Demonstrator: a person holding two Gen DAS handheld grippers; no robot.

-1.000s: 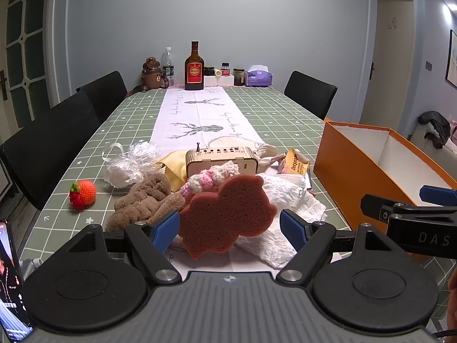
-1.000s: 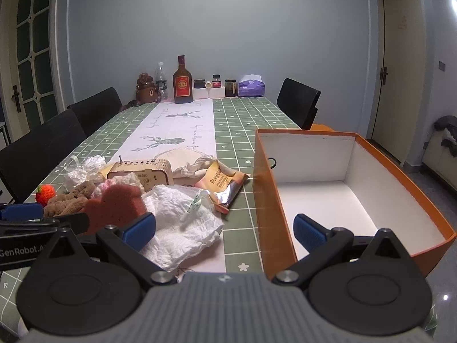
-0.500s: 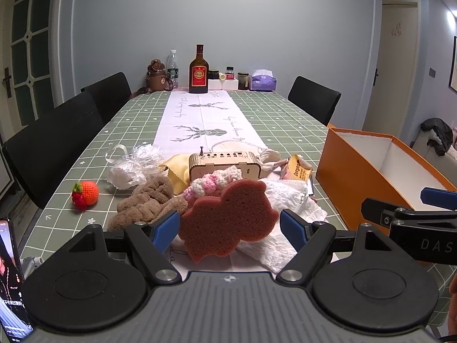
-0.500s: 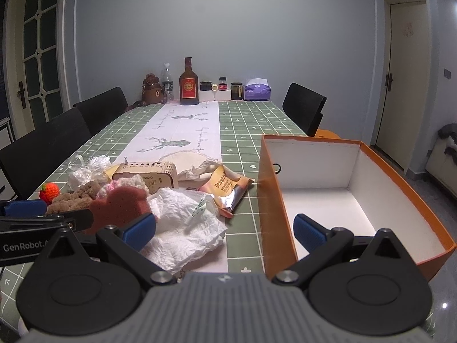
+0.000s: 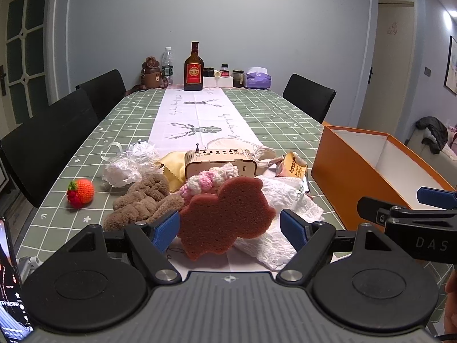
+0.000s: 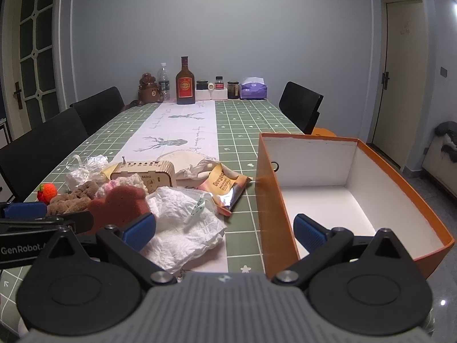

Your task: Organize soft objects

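This is a dining room in a home: a long table (image 5: 274,114) under a green checked cloth with a white deer-print runner (image 5: 200,117), and black chairs (image 5: 310,97) drawn up along both sides. At the far end by the grey wall stand a brown bottle (image 5: 193,67), a water bottle (image 5: 167,65), small jars (image 5: 237,78), a tissue box (image 5: 258,77) and a bear-shaped toy (image 5: 150,73). A panelled door (image 6: 404,80) and a glazed door (image 6: 32,48) lead off, and clothes (image 5: 434,137) lie over a sofa on the right
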